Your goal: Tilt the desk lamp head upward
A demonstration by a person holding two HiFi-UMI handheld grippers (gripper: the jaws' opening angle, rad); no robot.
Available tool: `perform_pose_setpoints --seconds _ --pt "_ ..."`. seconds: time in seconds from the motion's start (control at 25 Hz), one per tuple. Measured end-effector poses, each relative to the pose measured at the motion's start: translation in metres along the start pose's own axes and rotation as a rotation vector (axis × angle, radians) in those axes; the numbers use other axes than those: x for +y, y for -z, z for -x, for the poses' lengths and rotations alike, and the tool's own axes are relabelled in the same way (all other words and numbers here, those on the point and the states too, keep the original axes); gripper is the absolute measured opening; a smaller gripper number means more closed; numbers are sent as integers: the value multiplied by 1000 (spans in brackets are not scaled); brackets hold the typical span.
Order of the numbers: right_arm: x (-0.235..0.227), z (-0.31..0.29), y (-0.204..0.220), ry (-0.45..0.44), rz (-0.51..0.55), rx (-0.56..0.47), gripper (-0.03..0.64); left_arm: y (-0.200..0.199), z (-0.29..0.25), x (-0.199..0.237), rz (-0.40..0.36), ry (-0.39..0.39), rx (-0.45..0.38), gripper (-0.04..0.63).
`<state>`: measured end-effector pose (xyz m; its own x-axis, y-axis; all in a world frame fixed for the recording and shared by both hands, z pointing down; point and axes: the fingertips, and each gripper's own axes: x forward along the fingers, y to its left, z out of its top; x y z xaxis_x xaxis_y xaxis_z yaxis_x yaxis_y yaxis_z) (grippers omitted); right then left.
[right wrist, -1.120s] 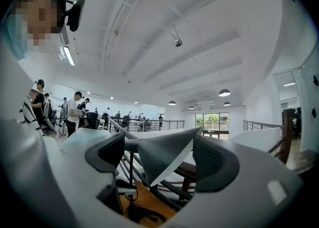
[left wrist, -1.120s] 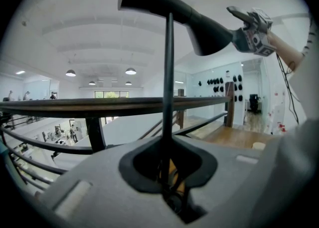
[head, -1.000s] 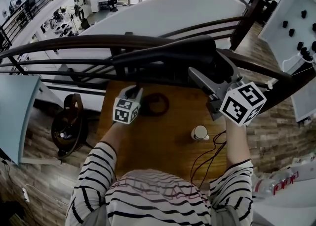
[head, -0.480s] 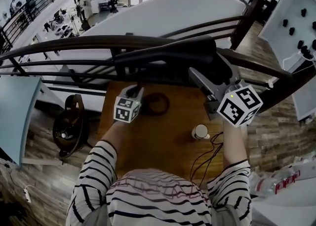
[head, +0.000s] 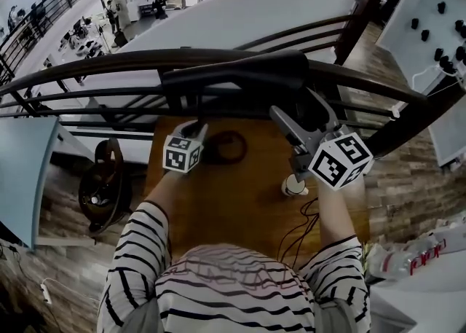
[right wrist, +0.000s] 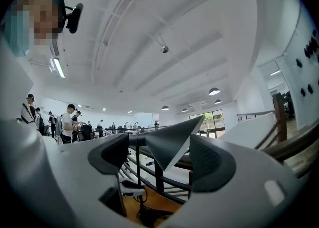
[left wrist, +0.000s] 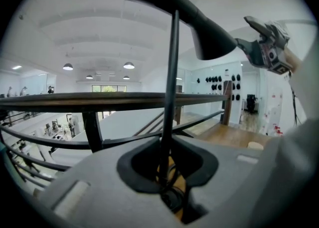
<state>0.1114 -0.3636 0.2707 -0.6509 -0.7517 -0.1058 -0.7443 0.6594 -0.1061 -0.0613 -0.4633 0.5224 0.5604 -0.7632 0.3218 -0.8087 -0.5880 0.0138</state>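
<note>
A black desk lamp stands on the wooden desk [head: 240, 204], its ring base [head: 227, 148] at the far edge. Its thin stem [left wrist: 169, 97] rises between the jaws of my left gripper [head: 196, 133] [left wrist: 167, 159], which is shut on it; these jaws have just been easing open a little with the stem still between them. The cone-shaped lamp head [right wrist: 169, 139] [left wrist: 209, 37] [head: 240, 73] points sideways. My right gripper [head: 298, 109] [right wrist: 157, 157] stands open around the cone; its jaws have just been closing and the pads do not press on it.
A white cup [head: 294, 187] sits on the desk under the right gripper, with a black cable [head: 306, 226] trailing towards me. A dark curved railing [head: 95, 69] runs just behind the lamp, with an open drop beyond it. A chair [head: 102, 178] stands left of the desk.
My right gripper has sunk and drifted left, now partly covering the cup, with its jaws a little narrower around the lamp head. My left gripper has stayed on the stem.
</note>
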Motion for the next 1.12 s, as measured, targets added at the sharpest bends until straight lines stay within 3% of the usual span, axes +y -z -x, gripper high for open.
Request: perform_pose_setpoints --seconds 0.32,0.8,1.12 --pt "26 17 14 8 -37 14 373 13 34 -9 -12 -3 25 138" --pt "67 53 65 54 -152 41 367 20 116 -43 16 11 -87 138" --pt "100 74 116 134 -220 95 357 23 171 -67 16 55 -154 138"
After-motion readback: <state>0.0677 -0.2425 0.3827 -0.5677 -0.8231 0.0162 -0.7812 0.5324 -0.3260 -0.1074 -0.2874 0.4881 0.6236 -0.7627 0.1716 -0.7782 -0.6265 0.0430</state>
